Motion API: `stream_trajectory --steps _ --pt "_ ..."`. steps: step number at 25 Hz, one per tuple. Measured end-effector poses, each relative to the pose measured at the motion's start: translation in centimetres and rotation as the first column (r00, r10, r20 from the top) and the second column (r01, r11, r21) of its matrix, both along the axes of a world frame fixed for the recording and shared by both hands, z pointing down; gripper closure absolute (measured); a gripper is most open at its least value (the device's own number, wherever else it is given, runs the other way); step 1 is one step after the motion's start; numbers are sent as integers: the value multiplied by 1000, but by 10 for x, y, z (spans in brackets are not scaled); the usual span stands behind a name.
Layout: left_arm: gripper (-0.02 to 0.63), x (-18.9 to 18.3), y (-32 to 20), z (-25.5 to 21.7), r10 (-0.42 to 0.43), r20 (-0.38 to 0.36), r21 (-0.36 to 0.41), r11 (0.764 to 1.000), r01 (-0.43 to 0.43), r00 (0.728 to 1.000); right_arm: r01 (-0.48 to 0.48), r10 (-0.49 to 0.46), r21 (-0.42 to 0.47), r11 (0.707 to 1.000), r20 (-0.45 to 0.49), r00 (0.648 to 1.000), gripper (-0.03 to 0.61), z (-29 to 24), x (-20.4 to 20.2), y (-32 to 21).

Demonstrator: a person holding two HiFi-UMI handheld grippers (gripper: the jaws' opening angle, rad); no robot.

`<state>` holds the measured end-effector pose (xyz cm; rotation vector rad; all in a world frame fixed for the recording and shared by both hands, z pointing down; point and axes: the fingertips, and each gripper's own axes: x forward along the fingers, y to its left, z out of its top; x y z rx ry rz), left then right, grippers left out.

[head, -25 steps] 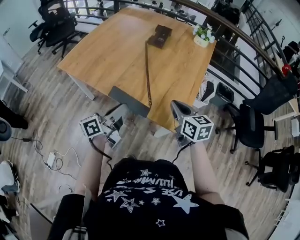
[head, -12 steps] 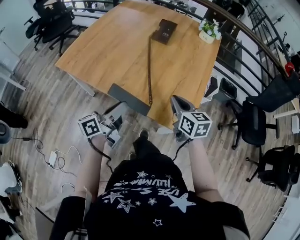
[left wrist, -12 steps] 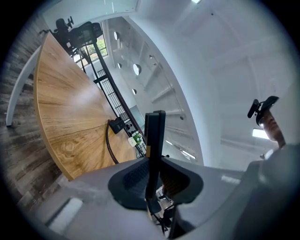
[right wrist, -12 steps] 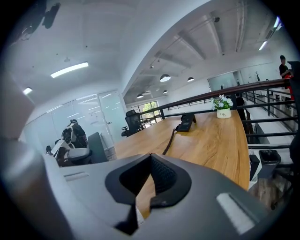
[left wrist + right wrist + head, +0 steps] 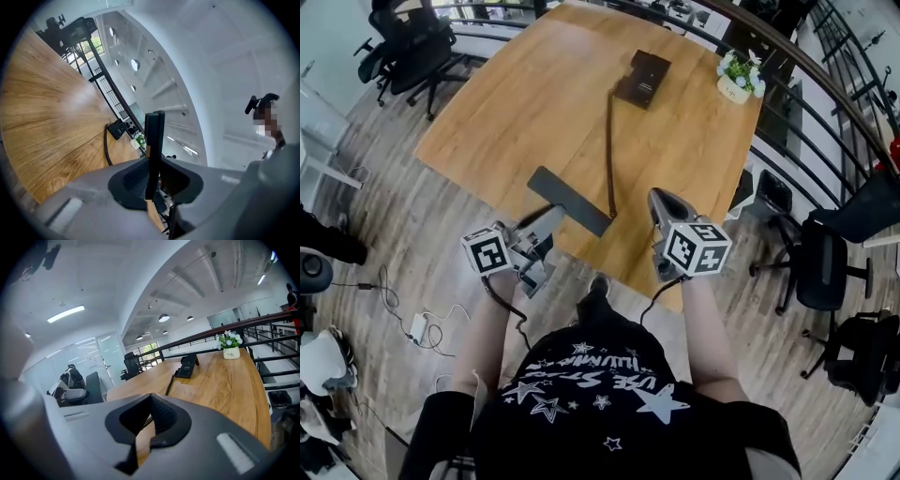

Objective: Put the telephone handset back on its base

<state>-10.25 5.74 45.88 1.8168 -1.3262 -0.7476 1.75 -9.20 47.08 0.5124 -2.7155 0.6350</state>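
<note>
The dark telephone base [image 5: 644, 79] lies at the far side of the wooden table [image 5: 534, 103]. Its coiled cord [image 5: 610, 141] runs toward me to the flat dark handset [image 5: 572, 202]. My left gripper [image 5: 546, 225] is shut on the handset over the table's near edge. In the left gripper view the handset [image 5: 154, 126] stands edge-on between the left gripper [image 5: 153, 140] pads, with the base [image 5: 117, 128] far beyond. My right gripper [image 5: 663, 204] hovers over the near edge to the right of the cord's end. In its own view the right gripper [image 5: 151, 404] is shut and holds nothing, and the base [image 5: 188, 365] lies ahead.
A small potted plant [image 5: 738, 75] stands on the table right of the base. A dark railing [image 5: 787, 94] runs behind the table's right side. Office chairs stand at the upper left [image 5: 403, 37] and at the right [image 5: 820, 272]. Cables [image 5: 422, 323] lie on the floor at the left.
I have stepped closer to the table. Both grippers, which were short of the near edge, are now over it, and the handset has come along in the left gripper.
</note>
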Motion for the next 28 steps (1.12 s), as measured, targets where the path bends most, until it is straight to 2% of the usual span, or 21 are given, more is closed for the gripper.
stream_trajectory --steps 5,10,19,22,28 --pt "537 -17 -47 -1 24 33 -22 999 -23 999 -3 3 -4 1000 11 1000 577 3 -22 -42" --pt "537 -28 -83 -5 28 13 -14 1000 -28 1000 9 -9 -4 1000 31 999 578 7 -40 -66" --pt "537 -30 -116 -3 103 27 -43 994 -102 994 -22 24 -36 999 48 999 577 18 -31 -83" --pt "537 -33 -127 -3 148 7 -28 989 -148 989 -60 62 -39 997 39 997 577 23 -26 -90" --pt "537 -50 -155 4 265 -19 -10 964 -265 964 -202 202 -18 979 18 979 577 24 -18 -105"
